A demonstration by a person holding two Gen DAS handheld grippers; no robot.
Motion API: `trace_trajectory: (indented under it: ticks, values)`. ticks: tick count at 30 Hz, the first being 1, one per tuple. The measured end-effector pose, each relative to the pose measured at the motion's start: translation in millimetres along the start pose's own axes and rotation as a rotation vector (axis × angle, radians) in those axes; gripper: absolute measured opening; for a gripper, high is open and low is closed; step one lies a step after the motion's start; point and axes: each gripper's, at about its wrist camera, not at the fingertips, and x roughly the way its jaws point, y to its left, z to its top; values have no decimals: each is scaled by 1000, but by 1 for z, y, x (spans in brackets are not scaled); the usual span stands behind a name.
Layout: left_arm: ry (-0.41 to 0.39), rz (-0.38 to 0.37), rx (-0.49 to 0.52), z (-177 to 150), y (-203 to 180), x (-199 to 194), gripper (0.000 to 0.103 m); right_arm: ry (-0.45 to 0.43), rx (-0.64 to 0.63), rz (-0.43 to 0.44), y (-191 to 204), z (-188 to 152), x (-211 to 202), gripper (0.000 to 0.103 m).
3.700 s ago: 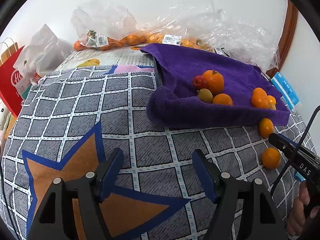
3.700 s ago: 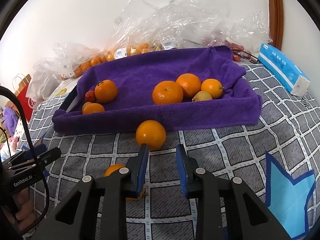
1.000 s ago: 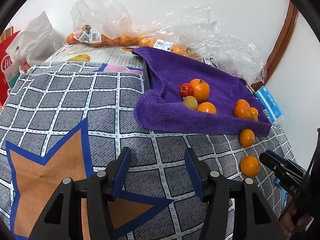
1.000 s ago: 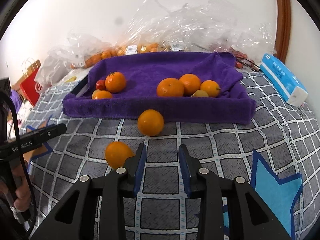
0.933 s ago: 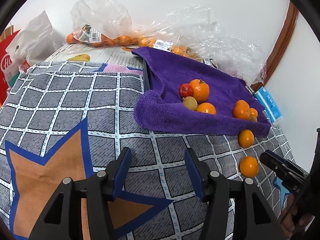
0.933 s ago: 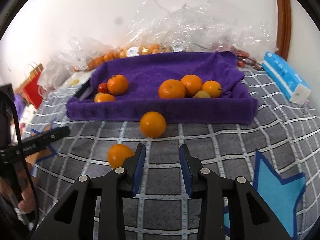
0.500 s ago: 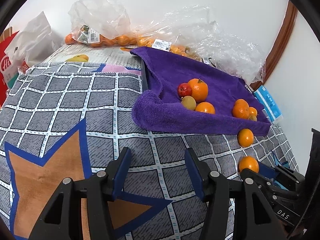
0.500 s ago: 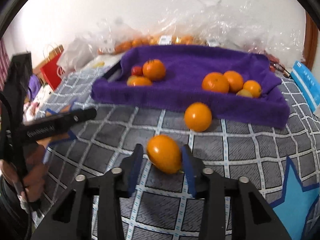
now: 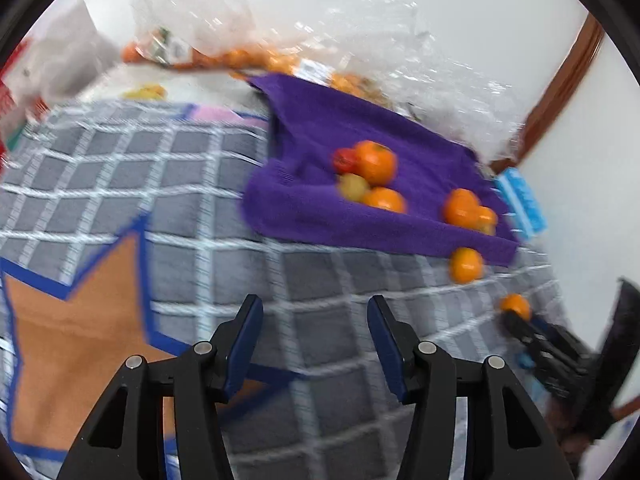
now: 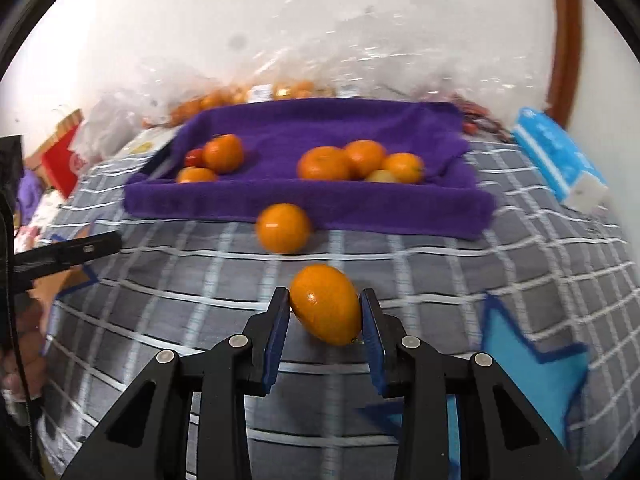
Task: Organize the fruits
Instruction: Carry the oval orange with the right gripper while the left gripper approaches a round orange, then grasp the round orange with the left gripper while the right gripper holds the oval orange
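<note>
Left wrist view: the left tool (image 9: 314, 340) hovers with its jaws wide apart and nothing between them, above a grey checked cloth (image 9: 192, 184) bearing an orange star patch (image 9: 76, 332). Ahead lies a purple towel (image 9: 360, 152) shaped as a shallow tray, holding one cluster of oranges (image 9: 374, 162) with a small red fruit (image 9: 345, 160), and a second cluster (image 9: 462, 208) further right. One loose orange (image 9: 466, 265) rests on the cloth just beside the towel's front edge. At far right, the right tool (image 9: 516, 316) carries an oval orange (image 9: 516, 306) at its tip. Clear plastic bags (image 9: 400, 68) of fruit line the wall behind the towel; a blue pack (image 9: 522, 204) sits right of it. The picture is motion-blurred. Right wrist view: the right tool (image 10: 325, 316) is clamped on the oval orange (image 10: 325, 304), both pads pressed against its sides, the fruit tilted. The loose orange (image 10: 283, 227) lies directly between this tool and the purple towel (image 10: 320, 128), touching its front edge. Three oranges (image 10: 360, 162) sit at the tray's right, two more (image 10: 222, 154) at left. The left tool's arm (image 10: 64, 254) enters at the left edge.
</note>
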Motion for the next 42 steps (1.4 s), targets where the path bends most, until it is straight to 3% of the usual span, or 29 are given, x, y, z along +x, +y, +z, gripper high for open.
trace_trajectory:
  ticks: [12, 20, 24, 32, 37, 42]
  values:
    - [9, 8, 172, 15, -75, 18, 53, -47, 146, -75, -55, -1, -4, 36]
    - [23, 25, 199, 10, -85, 34, 56, -38, 178, -55, -63, -2, 0, 36]
    - [52, 35, 160, 5, -75, 44, 56, -35, 175, -47, -62, -2, 2, 36]
    - [8, 84, 183, -1, -81, 44, 60, 9, 155, -53, -55, 0, 13, 36]
    - [36, 53, 147, 1, -84, 45, 57, 2, 185, -8, -62, -1, 12, 36]
    - [57, 14, 176, -3, -100, 48, 57, -8, 207, -33, -67, -3, 9, 36]
